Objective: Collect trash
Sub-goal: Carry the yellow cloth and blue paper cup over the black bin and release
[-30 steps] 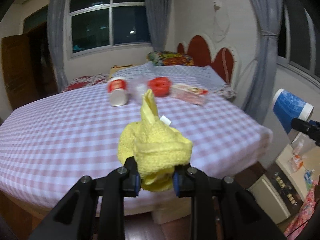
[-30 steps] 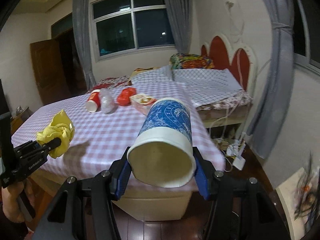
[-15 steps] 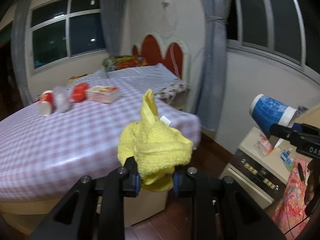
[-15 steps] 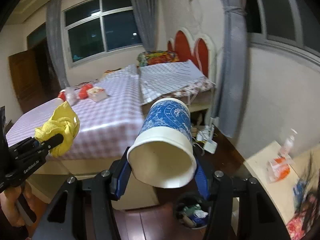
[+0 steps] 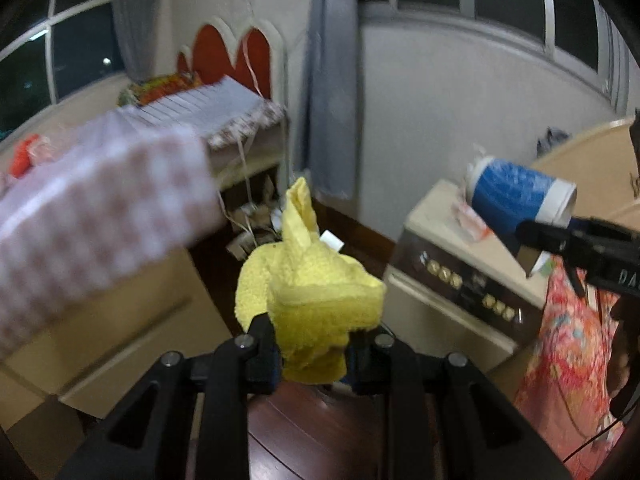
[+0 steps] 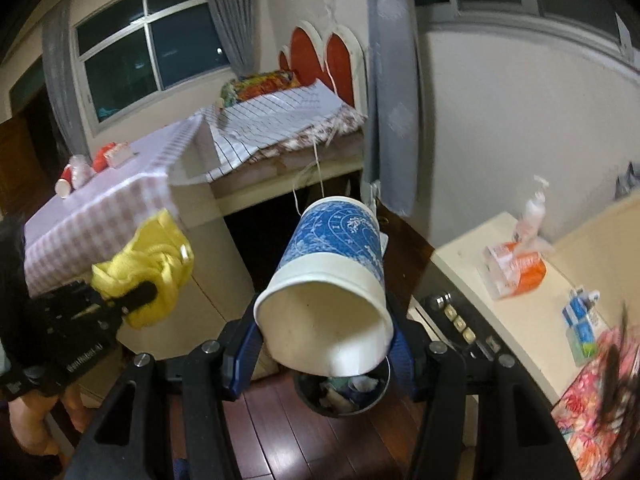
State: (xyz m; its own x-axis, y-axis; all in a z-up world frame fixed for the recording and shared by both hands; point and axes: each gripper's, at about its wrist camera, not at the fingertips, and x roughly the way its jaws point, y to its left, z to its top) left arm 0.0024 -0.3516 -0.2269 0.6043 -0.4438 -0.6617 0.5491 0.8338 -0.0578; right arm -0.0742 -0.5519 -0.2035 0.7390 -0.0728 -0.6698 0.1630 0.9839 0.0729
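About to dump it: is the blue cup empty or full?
Empty as far as visible: the blue cup, held on its side, shows a bare white inside.

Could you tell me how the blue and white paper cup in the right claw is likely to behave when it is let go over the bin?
The blue and white paper cup looks empty and thin-walled, so probably light and easy to crush. Held sideways in the right claw, it would likely tumble when released. The round dark bin shows just below its rim, so it should probably land inside, though a light cup may bounce off the trash.

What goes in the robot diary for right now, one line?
left gripper: shut on yellow cloth | right gripper: shut on blue paper cup | trash bin: below cup
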